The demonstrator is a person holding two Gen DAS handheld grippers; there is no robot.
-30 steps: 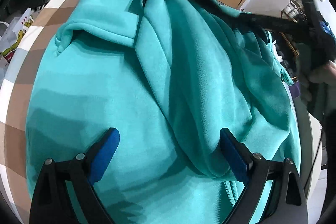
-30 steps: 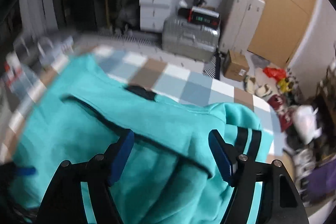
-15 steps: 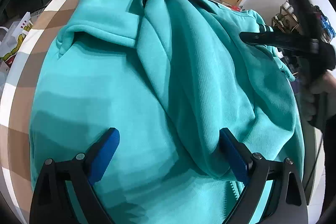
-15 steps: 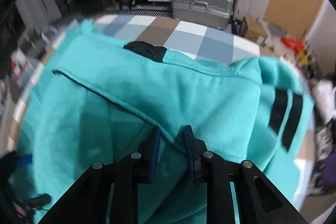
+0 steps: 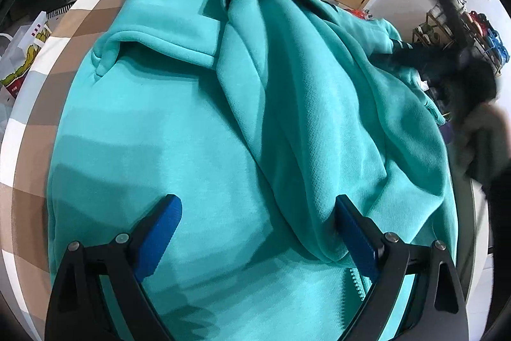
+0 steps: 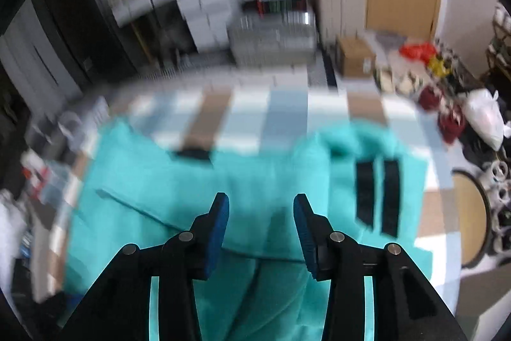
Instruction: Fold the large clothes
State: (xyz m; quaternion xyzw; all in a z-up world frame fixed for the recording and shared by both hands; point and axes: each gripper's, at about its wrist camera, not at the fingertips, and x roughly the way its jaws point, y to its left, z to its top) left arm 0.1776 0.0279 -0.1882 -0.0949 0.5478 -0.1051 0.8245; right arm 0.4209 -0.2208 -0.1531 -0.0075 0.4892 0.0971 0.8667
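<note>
Right gripper (image 6: pixel 261 214) has just been opening, its jaws parted over the teal hoodie (image 5: pixel 198 130) with nothing pinched, while the left gripper (image 5: pixel 258 232) gapes at six o'clock over the hoodie, which lies spread on the checked table (image 5: pixel 38 104).

Both wrist cameras look steeply down, close over the same teal garment (image 5: pixel 198 130) from opposite ends.

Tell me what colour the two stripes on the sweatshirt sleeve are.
Black, on the teal sweatshirt; the stripes show best in the right wrist view.
</note>
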